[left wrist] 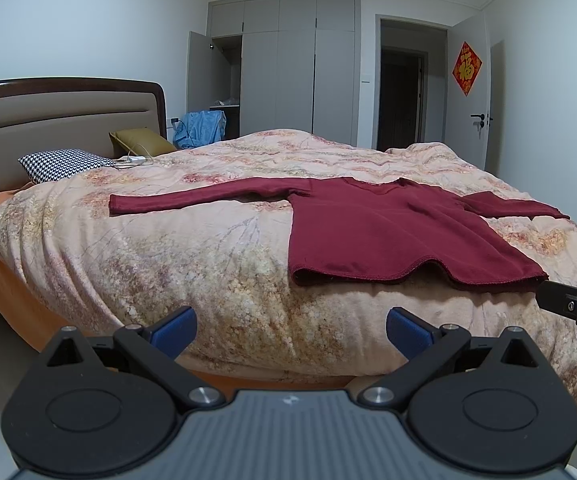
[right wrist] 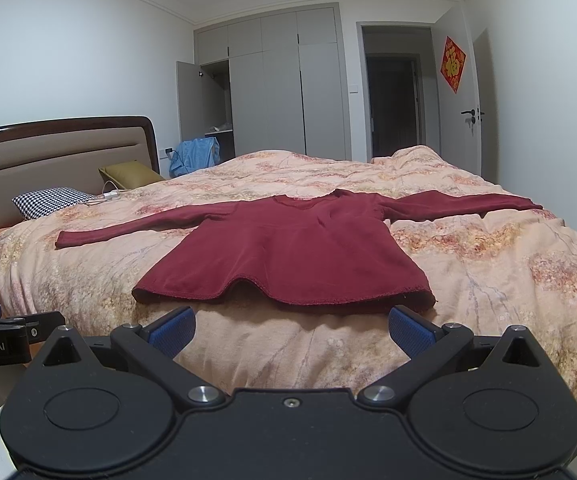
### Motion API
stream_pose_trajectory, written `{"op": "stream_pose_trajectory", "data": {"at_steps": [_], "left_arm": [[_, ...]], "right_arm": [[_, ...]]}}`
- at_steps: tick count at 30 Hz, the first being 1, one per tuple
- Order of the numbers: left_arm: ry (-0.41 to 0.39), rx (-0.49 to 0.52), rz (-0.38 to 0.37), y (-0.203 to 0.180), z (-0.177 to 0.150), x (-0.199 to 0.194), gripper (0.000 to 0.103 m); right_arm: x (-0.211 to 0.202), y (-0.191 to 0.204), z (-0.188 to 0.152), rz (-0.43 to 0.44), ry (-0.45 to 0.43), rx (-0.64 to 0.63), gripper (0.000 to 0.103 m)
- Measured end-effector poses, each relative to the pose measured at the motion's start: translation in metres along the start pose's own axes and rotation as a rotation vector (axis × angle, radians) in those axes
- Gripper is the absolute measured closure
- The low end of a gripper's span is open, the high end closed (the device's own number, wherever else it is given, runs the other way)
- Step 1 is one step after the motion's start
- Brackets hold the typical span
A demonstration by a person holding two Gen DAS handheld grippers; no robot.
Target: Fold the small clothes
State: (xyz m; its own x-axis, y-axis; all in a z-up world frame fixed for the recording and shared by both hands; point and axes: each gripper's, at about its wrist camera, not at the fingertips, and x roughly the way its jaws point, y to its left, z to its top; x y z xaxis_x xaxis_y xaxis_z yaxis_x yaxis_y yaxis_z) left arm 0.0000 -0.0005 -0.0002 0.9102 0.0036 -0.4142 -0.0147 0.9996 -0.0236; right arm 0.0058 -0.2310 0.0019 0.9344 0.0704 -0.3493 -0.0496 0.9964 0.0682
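Observation:
A dark red long-sleeved top (left wrist: 388,232) (right wrist: 288,252) lies spread flat on the bed, sleeves stretched out to both sides and hem toward me. My left gripper (left wrist: 290,330) is open, short of the bed's near edge and to the left of the hem. My right gripper (right wrist: 291,330) is open too, just below the middle of the hem and apart from it. The right gripper's tip (left wrist: 568,304) shows at the far right of the left wrist view, near the hem's right corner. The left gripper's body (right wrist: 4,336) shows at the left edge of the right wrist view.
A floral peach quilt (left wrist: 208,248) (right wrist: 488,264) covers the bed. At the head lie a houndstooth pillow (left wrist: 62,164), an olive pillow (left wrist: 142,140) and a white charger with cable (left wrist: 134,159). Behind stand a grey wardrobe (right wrist: 280,92) with one door open, blue clothing (right wrist: 194,156) and an open doorway (right wrist: 394,104).

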Motion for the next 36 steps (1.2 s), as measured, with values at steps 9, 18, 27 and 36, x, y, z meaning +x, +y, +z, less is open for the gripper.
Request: {"op": "stream_pose_trajectory", "data": {"at_steps": [9, 18, 27, 36], "left_arm": [[0.000, 0.001, 0.000, -0.0001, 0.0000, 0.0000, 0.000], [0.001, 0.002, 0.001, -0.0002, 0.0000, 0.0000, 0.000], [0.002, 0.004, 0.001, 0.0002, 0.0013, -0.0005, 0.000], [0.002, 0.004, 0.001, -0.0011, 0.0005, 0.0004, 0.000]], "right_arm": [[-0.0001, 0.0000, 0.0000, 0.000, 0.000, 0.001, 0.000], [-0.0001, 0.0000, 0.0001, 0.000, 0.001, 0.002, 0.000], [0.0001, -0.0012, -0.0007, 0.000, 0.002, 0.004, 0.000], [0.0003, 0.0002, 0.0008, 0.000, 0.002, 0.004, 0.000]]}}
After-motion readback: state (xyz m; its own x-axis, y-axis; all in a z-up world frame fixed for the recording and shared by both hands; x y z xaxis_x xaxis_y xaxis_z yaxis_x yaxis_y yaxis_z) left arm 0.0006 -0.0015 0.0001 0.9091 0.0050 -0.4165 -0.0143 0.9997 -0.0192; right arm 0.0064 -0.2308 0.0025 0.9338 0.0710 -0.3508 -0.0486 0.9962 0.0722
